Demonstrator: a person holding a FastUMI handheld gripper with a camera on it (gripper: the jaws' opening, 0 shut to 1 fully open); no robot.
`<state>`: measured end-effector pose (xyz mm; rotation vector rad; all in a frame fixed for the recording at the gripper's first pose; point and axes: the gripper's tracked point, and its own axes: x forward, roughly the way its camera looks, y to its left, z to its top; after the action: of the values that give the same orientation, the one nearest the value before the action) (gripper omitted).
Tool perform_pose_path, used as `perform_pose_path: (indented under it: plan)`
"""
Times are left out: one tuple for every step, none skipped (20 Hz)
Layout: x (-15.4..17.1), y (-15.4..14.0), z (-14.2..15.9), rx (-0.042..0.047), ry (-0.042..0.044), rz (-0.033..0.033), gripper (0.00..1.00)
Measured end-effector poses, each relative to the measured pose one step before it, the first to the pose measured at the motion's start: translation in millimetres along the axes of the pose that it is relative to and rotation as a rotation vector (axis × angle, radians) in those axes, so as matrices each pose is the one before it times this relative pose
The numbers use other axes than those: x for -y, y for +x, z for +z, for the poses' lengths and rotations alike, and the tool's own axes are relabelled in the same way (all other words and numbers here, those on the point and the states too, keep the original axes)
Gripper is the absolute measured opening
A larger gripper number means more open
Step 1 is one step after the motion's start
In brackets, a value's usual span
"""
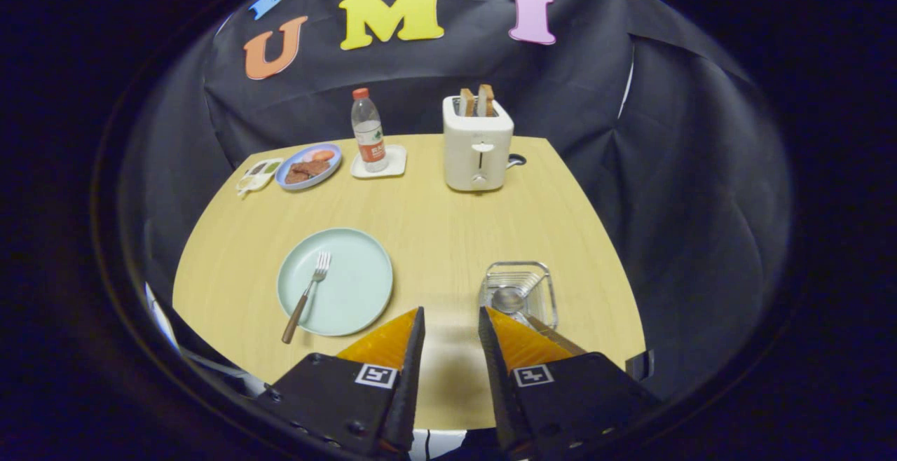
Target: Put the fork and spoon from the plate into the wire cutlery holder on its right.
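A pale green plate [350,293] lies on the wooden table ahead and to the left of my fingers. A fork [308,296] with a brown handle rests on its left part, tines pointing away, handle end hanging over the plate's near rim. The wire cutlery holder [518,293] stands to the plate's right, just beyond my right finger. A spoon [510,299] sits inside it, bowl showing, its brown handle slanting out behind my right finger. My gripper [450,315] hovers above the table's near side, open, with nothing between its fingers.
At the table's back stand a white toaster [478,144] with two bread slices, a water bottle [368,132] on a white square coaster, a blue plate of food [308,165] and a small dish [258,175]. Bare tabletop [441,237] lies between the plate and the toaster.
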<state>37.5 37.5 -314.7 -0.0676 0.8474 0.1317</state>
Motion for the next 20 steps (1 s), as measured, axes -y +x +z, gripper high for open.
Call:
perform_pose_path:
  plan:
    - [-14.83, 2.45, -0.98, -0.0062, -0.00426, 0.01683, 0.59]
    - [-15.34, 3.28, -0.53, 0.00029, -0.00341, 0.02073, 0.66]
    - [-14.23, 2.68, -0.62, -0.00322, -0.00694, 0.01341, 0.73]
    - [-10.8, 5.61, -1.89, -0.00633, -0.01468, -0.00101, 0.83]
    - [-12.81, 4.91, -0.25, -0.0028, -0.00838, 0.00292, 0.92]
    - [-12.75, 3.33, -0.69, -0.00252, 0.00239, 0.00809, 0.96]
    - [-14.83, 5.32, -1.95, -0.00774, 0.00506, 0.01379, 0.98]
    - [-10.63, 4.98, -4.49, -0.01512, 0.00394, 0.00355, 0.98]
    - [-13.08, 4.03, -3.43, -0.01436, 0.00506, 0.01142, 0.98]
    - [-13.48, 3.31, -4.55, -0.01464, 0.00375, 0.01006, 0.98]
    - [-10.58, 3.83, -5.28, -0.01828, -0.00313, 0.0044, 0.98]
    - [-11.83, 1.94, -3.3, -0.0087, -0.0018, 0.01315, 0.98]
    - [-10.29, 3.1, -1.56, 0.00117, 0.00124, 0.01025, 0.97]
    - [-9.39, 4.13, -0.62, 0.00218, 0.00306, 0.00828, 0.97]
    - [-7.92, 4.66, -2.51, 0.00159, 0.00655, 0.00288, 0.97]
    - [-5.25, 6.34, -1.42, 0.00221, 0.01396, -0.00193, 0.97]
    - [-4.32, 6.5, 0.56, 0.00453, 0.02197, -0.00411, 0.97]
    - [-5.28, 7.57, -0.59, 0.00677, 0.02025, -0.00407, 0.94]
    - [-3.42, 5.21, 0.33, 0.0127, 0.02009, -0.01222, 0.87]
    - [-3.08, 5.28, 0.87, 0.00531, 0.00994, -0.00555, 0.83]
